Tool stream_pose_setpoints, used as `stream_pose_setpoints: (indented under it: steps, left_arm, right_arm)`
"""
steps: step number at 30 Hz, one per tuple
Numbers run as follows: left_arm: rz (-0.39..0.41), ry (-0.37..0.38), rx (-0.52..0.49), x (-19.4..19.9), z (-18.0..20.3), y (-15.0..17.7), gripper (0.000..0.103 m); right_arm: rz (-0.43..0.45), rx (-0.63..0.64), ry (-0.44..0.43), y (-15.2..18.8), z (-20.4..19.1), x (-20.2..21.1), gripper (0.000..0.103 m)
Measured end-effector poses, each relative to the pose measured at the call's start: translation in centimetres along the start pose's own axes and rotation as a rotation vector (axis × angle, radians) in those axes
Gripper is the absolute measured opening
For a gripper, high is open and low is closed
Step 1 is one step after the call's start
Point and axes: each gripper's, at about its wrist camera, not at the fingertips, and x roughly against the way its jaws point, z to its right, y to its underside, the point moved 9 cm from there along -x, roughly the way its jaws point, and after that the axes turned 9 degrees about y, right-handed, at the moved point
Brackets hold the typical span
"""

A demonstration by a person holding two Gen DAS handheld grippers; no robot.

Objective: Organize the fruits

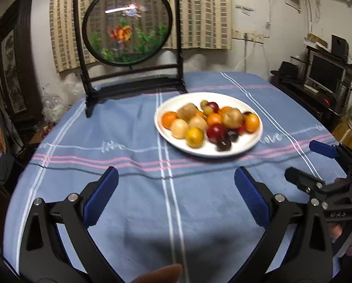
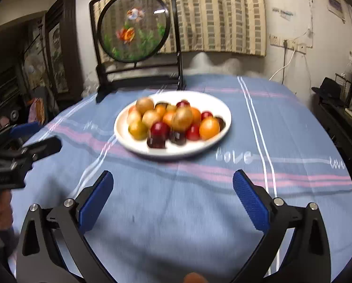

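A white plate sits on the blue striped tablecloth, beyond both grippers. It is heaped with several fruits: oranges, red plums, dark plums and tan pears. My left gripper is open over bare cloth, short of the plate and to its left, with nothing between its blue pads. My right gripper is open too, empty, in front of the plate. Each gripper shows at the edge of the other's view, the right gripper and the left gripper.
A round goldfish embroidery screen in a black stand occupies the table's far side behind the plate. A dark cabinet stands to the left, and a shelf with a monitor to the right. The table edge curves away on both sides.
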Motion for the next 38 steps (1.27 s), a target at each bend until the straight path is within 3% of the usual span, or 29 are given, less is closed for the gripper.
stream_pose_setpoints:
  steps: [7, 12, 38]
  left_arm:
    - [-0.043, -0.008, -0.027, -1.1, 1.2, 2.3, 0.101]
    - [-0.028, -0.028, -0.063, -0.7, 1.7, 2.7, 0.101]
    - [-0.034, -0.020, -0.016, -0.6, 1.1, 3.1, 0.101]
  right_arm:
    - [0.018, -0.010, 0.036, 1.9, 1.7, 2.0, 0.102]
    - [0.023, 0.019, 0.033, 2.1, 0.9, 2.5, 0.102]
    - [-0.016, 0.046, 0.038, 3.0, 0.4, 1.9, 0.102]
